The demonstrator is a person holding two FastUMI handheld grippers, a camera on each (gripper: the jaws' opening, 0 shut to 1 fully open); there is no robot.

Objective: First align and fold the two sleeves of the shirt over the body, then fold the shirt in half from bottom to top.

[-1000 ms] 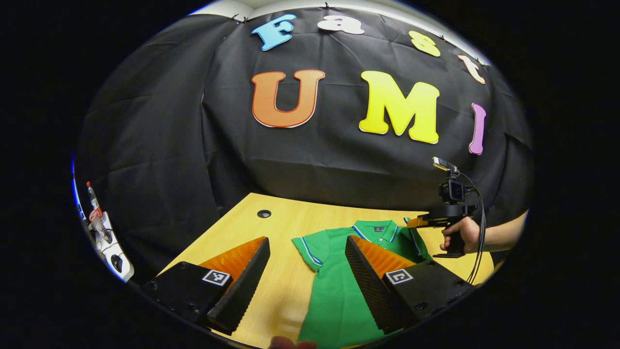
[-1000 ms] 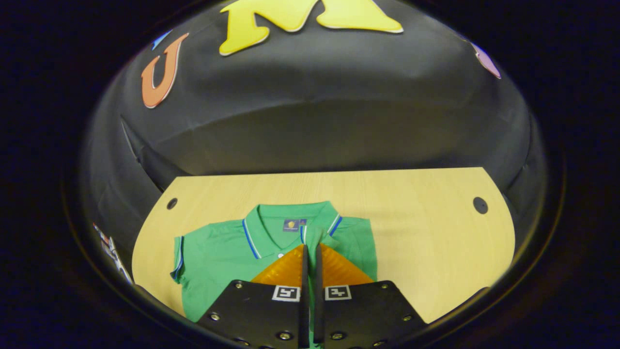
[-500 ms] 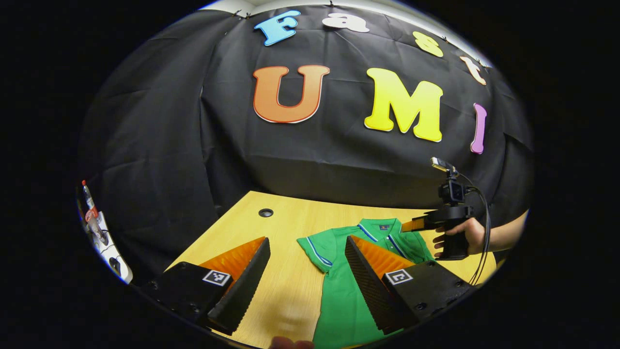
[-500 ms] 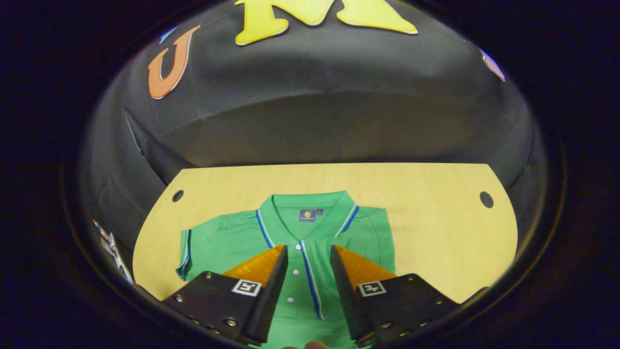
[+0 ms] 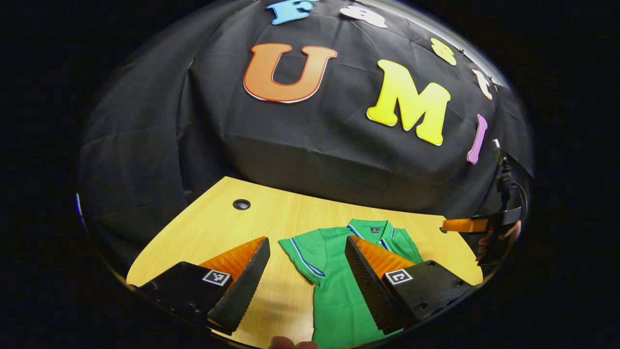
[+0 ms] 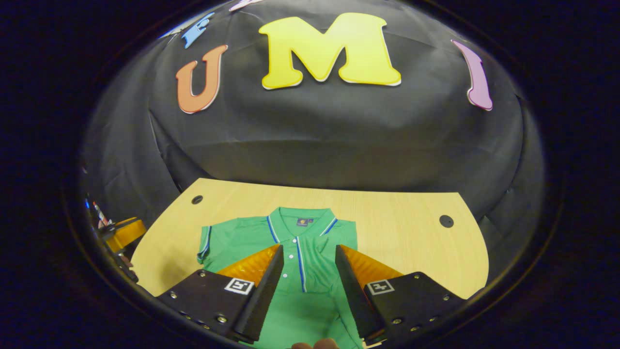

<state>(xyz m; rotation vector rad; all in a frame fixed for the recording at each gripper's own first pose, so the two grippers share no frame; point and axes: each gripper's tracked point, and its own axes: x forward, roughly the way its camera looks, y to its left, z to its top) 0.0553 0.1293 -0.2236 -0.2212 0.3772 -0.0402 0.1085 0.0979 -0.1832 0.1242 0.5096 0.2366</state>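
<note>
- Left gripper (image 5: 306,247), left gripper view: jaws spread wide, nothing between them. It hangs above the table, not touching cloth or wood.
- Its left finger (image 5: 242,286) sits over bare tabletop; its right finger (image 5: 365,278) overlaps the shirt's body in the picture (contact cannot be told).
- Between the two fingers: the shirt's short sleeve (image 5: 300,252), spread out flat toward the table's open side, blue-and-white trim at the cuff.
- Right gripper (image 6: 309,254), right gripper view: jaws well apart, gripping nothing, held above the shirt's chest. The button placket (image 6: 296,264) runs straight down the gap between the fingers.
- Green polo shirt (image 6: 310,310) lies face up on the wooden table (image 6: 407,232), collar (image 6: 300,219) toward the black cloth wall (image 6: 339,140), hem toward the camera.
- In the right gripper view one sleeve (image 6: 207,241) lies out flat on the picture's left; on the other side no sleeve sticks out, and the shirt's edge there runs straight (seemingly folded in, not certain).
- Left gripper view also shows the right gripper far off at the right rim, clear of the shirt and above the table's edge, with a hand (image 5: 503,237) on its grip and a cable (image 5: 506,174) rising from it.
- Two round grommet holes in the tabletop, one near each far corner (image 6: 197,199) (image 6: 446,221).
- A fingertip (image 6: 315,344) peeks in at the bottom edge of the right gripper view.
</note>
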